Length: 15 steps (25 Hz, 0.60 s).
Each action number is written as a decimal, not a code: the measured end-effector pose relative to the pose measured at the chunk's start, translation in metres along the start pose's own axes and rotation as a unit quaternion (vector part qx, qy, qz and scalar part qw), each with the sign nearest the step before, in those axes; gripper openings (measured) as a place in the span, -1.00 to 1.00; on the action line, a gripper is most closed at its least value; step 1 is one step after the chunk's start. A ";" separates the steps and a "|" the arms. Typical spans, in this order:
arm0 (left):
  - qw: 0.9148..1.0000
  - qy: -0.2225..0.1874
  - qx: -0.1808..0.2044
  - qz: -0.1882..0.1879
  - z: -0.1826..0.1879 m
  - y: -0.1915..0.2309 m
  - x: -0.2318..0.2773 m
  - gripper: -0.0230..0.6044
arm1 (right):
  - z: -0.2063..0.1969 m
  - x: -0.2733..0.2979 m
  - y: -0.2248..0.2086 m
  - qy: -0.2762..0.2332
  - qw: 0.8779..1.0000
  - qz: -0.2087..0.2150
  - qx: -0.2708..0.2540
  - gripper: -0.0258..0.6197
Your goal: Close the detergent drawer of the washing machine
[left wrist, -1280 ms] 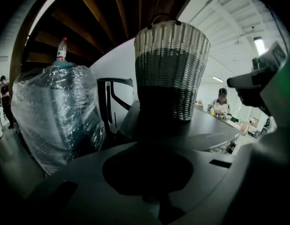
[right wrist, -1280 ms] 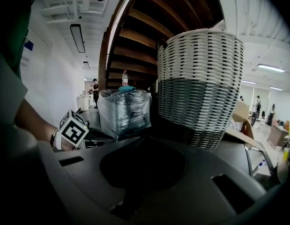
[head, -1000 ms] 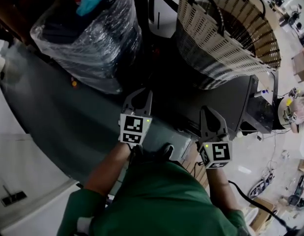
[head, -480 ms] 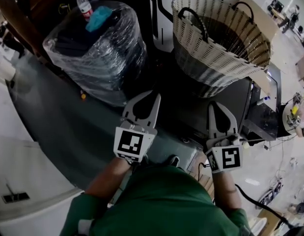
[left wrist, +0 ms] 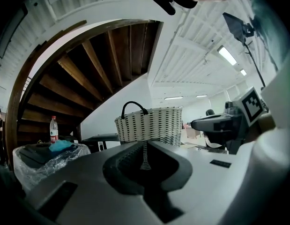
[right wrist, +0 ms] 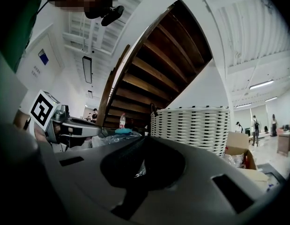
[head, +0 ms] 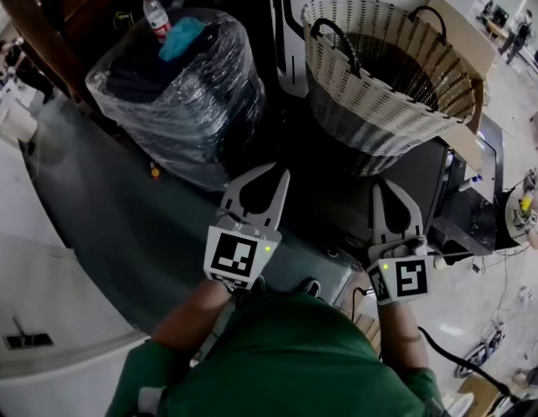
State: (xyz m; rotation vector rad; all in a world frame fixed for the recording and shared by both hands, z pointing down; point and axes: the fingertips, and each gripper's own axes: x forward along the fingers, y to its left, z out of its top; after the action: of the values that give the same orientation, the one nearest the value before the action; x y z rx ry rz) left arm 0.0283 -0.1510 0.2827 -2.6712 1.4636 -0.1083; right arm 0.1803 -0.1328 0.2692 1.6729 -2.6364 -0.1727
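My left gripper (head: 282,174) (left wrist: 145,145) is shut with nothing in it, its tips pointing at the foot of a white woven basket (head: 381,68) (left wrist: 152,125). To its right my right gripper (head: 378,183) (right wrist: 145,137) is likewise shut and holds nothing, hovering over the dark machine top (head: 338,202) on which the basket stands. No detergent drawer shows in any view. Each gripper view catches the other gripper at its side.
A plastic-wrapped dark bundle (head: 173,94) with a water bottle (head: 156,11) and a blue cloth (head: 182,37) stands at the left. A wooden staircase (left wrist: 88,74) rises behind it. A cardboard box (head: 460,24) lies behind the basket. Cables trail on the floor at the right.
Both grippers have risen and moved forward toward the basket, most of it in the first half second. The head view has tilted slightly.
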 end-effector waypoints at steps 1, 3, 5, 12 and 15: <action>1.000 0.003 -0.002 0.000 -0.002 -0.001 0.001 -0.79 | -0.001 0.000 -0.001 0.001 1.000 0.002 0.001 -0.86; 1.000 0.012 -0.006 0.001 -0.008 -0.004 0.004 -0.79 | -0.006 -0.001 -0.003 0.003 1.000 0.005 0.002 -0.86; 1.000 0.022 -0.007 0.004 -0.014 -0.005 0.006 -0.79 | -0.011 -0.001 -0.006 0.006 1.000 0.007 0.006 -0.86; 0.999 0.036 -0.006 0.023 -0.024 -0.007 0.009 -0.79 | -0.021 0.001 -0.015 0.009 1.000 0.021 0.017 -0.86; 0.999 0.037 -0.005 0.032 -0.024 -0.006 0.009 -0.79 | -0.023 0.004 -0.015 0.006 0.999 0.030 0.020 -0.86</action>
State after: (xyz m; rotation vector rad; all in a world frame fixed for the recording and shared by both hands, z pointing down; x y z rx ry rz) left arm 0.0359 -0.1563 0.3074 -2.6518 1.5722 -0.1981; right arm 0.1938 -0.1448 0.2903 1.5975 -2.6953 -0.1078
